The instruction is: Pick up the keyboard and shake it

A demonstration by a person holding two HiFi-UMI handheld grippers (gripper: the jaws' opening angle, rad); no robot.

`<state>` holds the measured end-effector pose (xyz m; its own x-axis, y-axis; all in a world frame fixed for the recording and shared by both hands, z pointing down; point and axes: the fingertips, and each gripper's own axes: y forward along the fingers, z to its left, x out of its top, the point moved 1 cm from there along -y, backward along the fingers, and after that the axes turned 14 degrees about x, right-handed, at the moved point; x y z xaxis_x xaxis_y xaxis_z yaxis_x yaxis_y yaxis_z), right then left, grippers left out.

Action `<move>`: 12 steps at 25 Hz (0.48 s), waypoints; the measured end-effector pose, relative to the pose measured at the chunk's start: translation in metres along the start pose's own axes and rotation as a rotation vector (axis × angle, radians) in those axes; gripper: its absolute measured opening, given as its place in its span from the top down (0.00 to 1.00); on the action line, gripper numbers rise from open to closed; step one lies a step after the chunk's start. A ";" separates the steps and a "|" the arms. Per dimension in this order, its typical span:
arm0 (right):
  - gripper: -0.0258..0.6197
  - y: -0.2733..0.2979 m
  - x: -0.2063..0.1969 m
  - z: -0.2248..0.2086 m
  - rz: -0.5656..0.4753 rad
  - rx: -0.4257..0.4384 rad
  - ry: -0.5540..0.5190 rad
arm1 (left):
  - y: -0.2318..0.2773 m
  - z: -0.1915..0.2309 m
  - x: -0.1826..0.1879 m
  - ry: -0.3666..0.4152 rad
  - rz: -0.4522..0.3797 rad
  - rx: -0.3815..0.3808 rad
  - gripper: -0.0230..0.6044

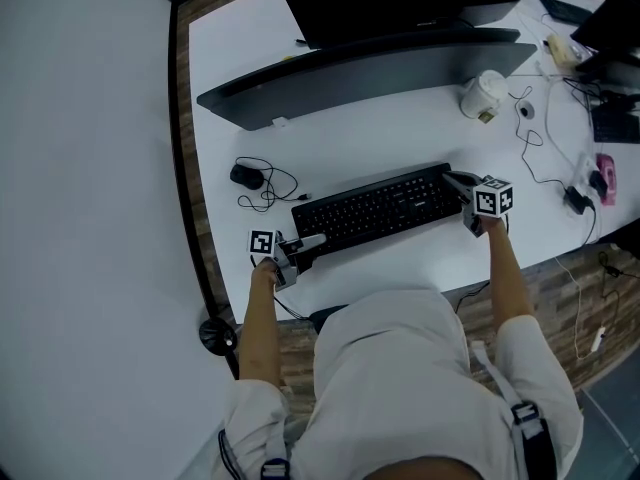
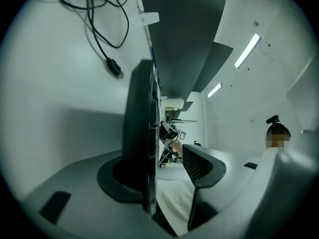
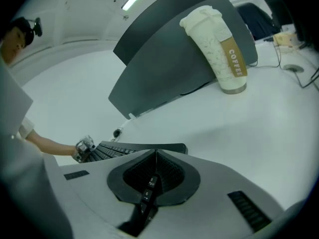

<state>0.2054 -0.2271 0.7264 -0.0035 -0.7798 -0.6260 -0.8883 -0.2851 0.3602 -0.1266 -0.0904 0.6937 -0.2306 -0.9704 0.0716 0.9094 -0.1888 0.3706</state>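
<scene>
Black plastic from end to end, the keyboard (image 1: 378,208) lay flat on the white surface (image 1: 350,138), just in front of a curved monitor (image 1: 370,68) and slightly askew to it. The person stood over it with a gripper at each short end.

The right gripper (image 1: 458,181) was clenched on the keyboard's right end, and its own view showed number-pad keys pinched between the closed jaws. The left gripper (image 1: 305,250) had its jaws around the left end but had not yet taken hold. Seen edge-on from that gripper, the board rested against one jaw while the other pad stood clear of it, with a gap between them.

A paper coffee cup (image 1: 483,94) stood well apart to the right, near the monitor's end. A mouse (image 1: 245,176) with a loose coil of cable lay beyond the keyboard's left corner.

The keyboard looked stiff and light, a long, thin slab that should not sag when carried by its ends. Its smooth casing offers the pads little to bite on, so a firm pinch at both ends, set well in over the edge, would seem the safest hold. A grip on keycaps alone is the weaker point, since caps can give or pop off under a hard shake. Whether a cord ties the board to the surface could not be told.
</scene>
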 end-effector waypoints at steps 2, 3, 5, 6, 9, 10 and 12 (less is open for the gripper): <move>0.90 0.006 0.000 0.006 -0.021 0.054 0.027 | 0.006 0.006 0.004 0.034 -0.035 0.043 0.62; 0.90 0.007 0.001 0.007 -0.037 0.069 0.040 | 0.007 0.010 0.008 0.072 -0.064 0.070 0.68; 0.90 0.007 0.001 0.010 -0.060 0.113 0.072 | 0.005 0.015 0.015 0.180 -0.122 0.114 0.80; 0.90 0.006 0.001 0.012 -0.070 0.138 0.086 | 0.002 0.015 0.017 0.238 -0.154 0.127 0.80; 0.89 -0.005 0.011 0.007 -0.175 0.142 0.097 | -0.012 0.023 0.022 0.377 -0.231 0.175 0.79; 0.89 -0.011 0.016 0.003 -0.218 0.133 0.102 | -0.015 0.020 0.022 0.407 -0.238 0.178 0.79; 0.89 -0.019 0.019 -0.003 -0.229 0.131 0.114 | -0.021 0.010 0.020 0.452 -0.237 0.169 0.79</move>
<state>0.2235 -0.2379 0.7101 0.2490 -0.7635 -0.5959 -0.9118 -0.3922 0.1215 -0.1536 -0.1042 0.6970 -0.2169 -0.8793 -0.4239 0.7733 -0.4198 0.4752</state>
